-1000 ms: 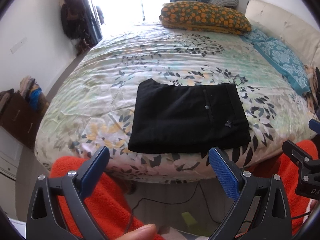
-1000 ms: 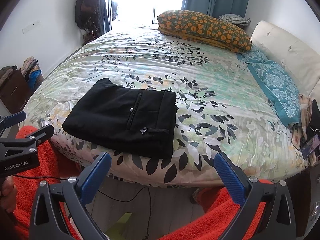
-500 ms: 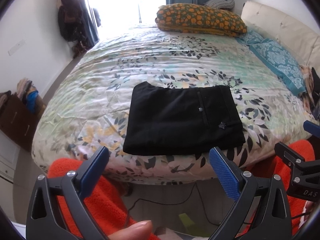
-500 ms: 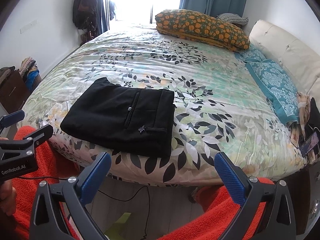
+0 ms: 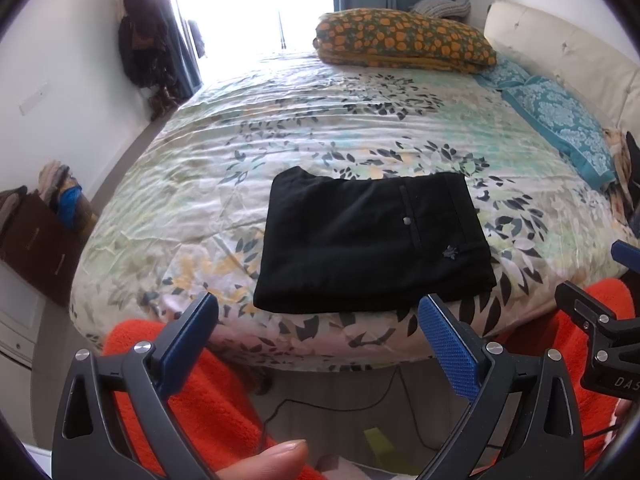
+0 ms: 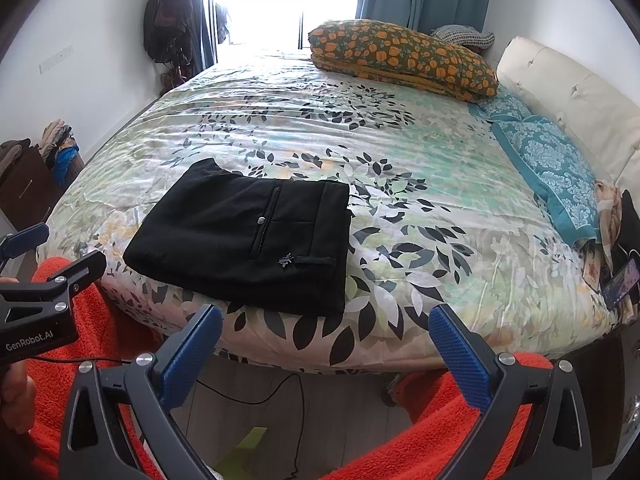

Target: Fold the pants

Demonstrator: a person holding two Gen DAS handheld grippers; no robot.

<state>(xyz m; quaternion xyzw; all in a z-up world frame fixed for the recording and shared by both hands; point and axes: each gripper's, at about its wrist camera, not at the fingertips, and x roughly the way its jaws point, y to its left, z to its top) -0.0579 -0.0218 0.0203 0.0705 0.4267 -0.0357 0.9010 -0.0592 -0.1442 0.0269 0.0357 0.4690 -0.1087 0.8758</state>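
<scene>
The black pants [image 5: 372, 244] lie folded into a flat rectangle near the foot edge of the bed, back pocket and button facing up. They also show in the right wrist view [image 6: 244, 236]. My left gripper [image 5: 320, 340] is open and empty, held off the bed's edge just short of the pants. My right gripper [image 6: 326, 340] is open and empty too, off the bed's edge and to the right of the pants. Each gripper shows at the side of the other's view.
The bed has a floral cover [image 6: 420, 200]. An orange patterned pillow [image 5: 404, 40] and a teal pillow [image 5: 560, 120] lie at the head end. A cream headboard [image 6: 580, 96] is on the right. Red cloth [image 6: 420, 432] and a floor cable [image 6: 280, 392] are below me.
Both grippers have drawn back a little and risen from the bed; the pants look slightly farther and lie untouched. Both grippers stay open.
</scene>
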